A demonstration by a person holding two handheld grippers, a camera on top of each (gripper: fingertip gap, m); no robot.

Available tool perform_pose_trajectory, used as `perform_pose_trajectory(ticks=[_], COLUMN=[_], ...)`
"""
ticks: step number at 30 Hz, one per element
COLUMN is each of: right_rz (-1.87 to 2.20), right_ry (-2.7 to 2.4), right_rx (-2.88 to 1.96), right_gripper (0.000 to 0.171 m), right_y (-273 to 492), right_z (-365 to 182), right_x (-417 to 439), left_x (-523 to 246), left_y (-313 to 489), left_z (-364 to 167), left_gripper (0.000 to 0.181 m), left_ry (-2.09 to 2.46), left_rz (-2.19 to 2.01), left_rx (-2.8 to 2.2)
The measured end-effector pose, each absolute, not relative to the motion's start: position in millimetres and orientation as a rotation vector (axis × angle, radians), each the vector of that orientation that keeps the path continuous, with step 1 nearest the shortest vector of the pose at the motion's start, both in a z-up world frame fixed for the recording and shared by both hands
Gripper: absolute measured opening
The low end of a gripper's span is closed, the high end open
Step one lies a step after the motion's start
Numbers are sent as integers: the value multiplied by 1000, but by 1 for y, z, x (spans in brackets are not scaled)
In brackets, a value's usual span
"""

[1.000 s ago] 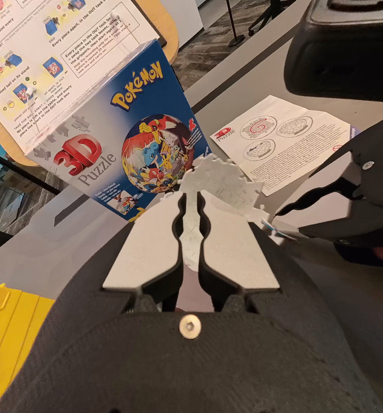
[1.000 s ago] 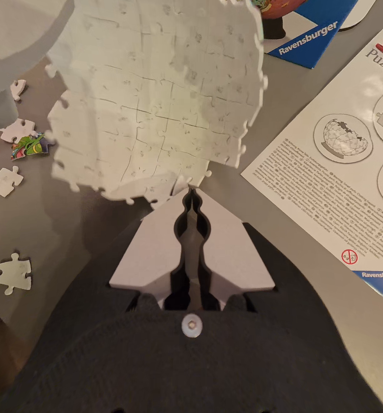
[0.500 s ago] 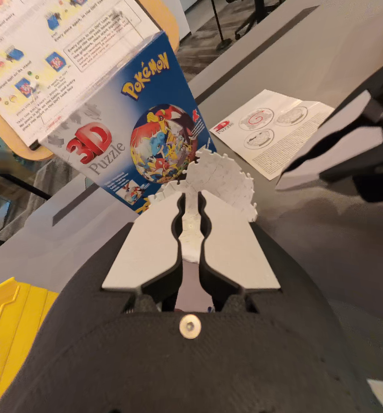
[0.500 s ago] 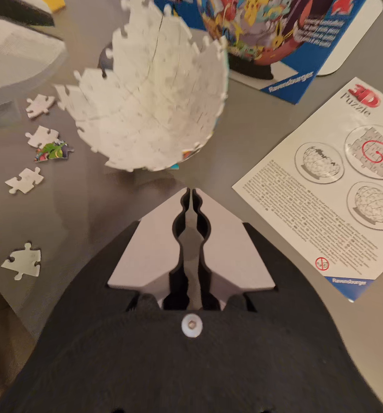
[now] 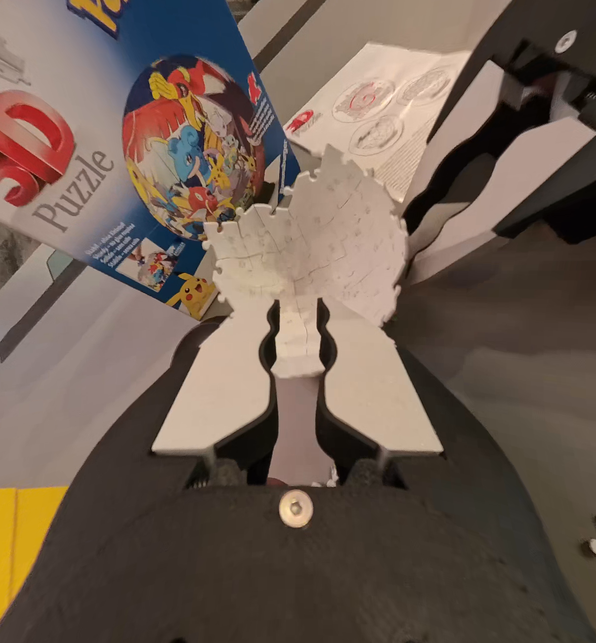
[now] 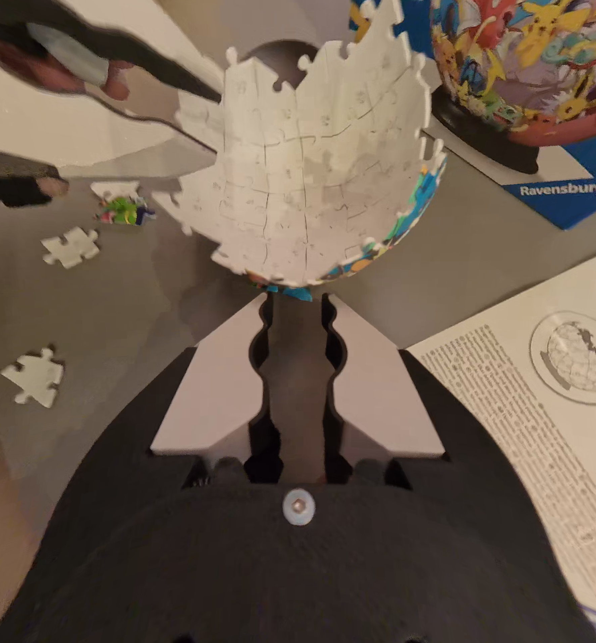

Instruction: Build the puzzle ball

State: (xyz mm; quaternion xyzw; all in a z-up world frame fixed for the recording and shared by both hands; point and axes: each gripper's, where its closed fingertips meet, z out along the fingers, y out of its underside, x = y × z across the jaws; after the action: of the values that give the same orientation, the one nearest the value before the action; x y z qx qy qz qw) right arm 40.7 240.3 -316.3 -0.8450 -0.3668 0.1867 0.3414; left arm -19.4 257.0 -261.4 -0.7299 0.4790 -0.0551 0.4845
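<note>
At frame centre, the left gripper (image 5: 297, 313) pinches the half-built puzzle ball (image 5: 324, 243) by its rim. Lower down, the right gripper (image 6: 296, 299) has its fingers spread just under the ball, gripping nothing.

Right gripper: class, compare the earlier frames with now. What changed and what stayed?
The right gripper opened, after pulling back from the half-built puzzle ball, and now sits just below its rim. The left gripper stays shut on the shell; loose pieces remain on the table.

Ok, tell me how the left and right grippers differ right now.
The left gripper is shut on the half-built puzzle shell, gripping its wall; the right gripper holds nothing. Left jaws pinch the shell; right jaws stand apart, just below its rim. Both have pale fingers on black bodies.
</note>
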Motion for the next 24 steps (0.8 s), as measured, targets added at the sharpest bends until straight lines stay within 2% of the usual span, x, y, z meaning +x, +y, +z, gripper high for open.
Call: perform_pose_trajectory(ticks=[7,9,15,24], right_rz=[548,561,558,583], right_ry=[-1189,-1245,-1308,-1326], right_rx=[-2085,-2054,-2034,-2053], right_gripper=[45,46,26,19], right_y=[242,242,246,229], right_z=[-329,-330,-330,-330], right_x=[28,23,21,29], left_x=[-20,-21,-22,-21], left_y=[259,260,262,253], left_z=[-267,-268,-273,-266], left_gripper=[20,20,20,20], left_ry=[1147,1146,1145,1135], left_rz=[-146,-143,-146,-191], left_rx=[-1790,-1795,-1810,-1791])
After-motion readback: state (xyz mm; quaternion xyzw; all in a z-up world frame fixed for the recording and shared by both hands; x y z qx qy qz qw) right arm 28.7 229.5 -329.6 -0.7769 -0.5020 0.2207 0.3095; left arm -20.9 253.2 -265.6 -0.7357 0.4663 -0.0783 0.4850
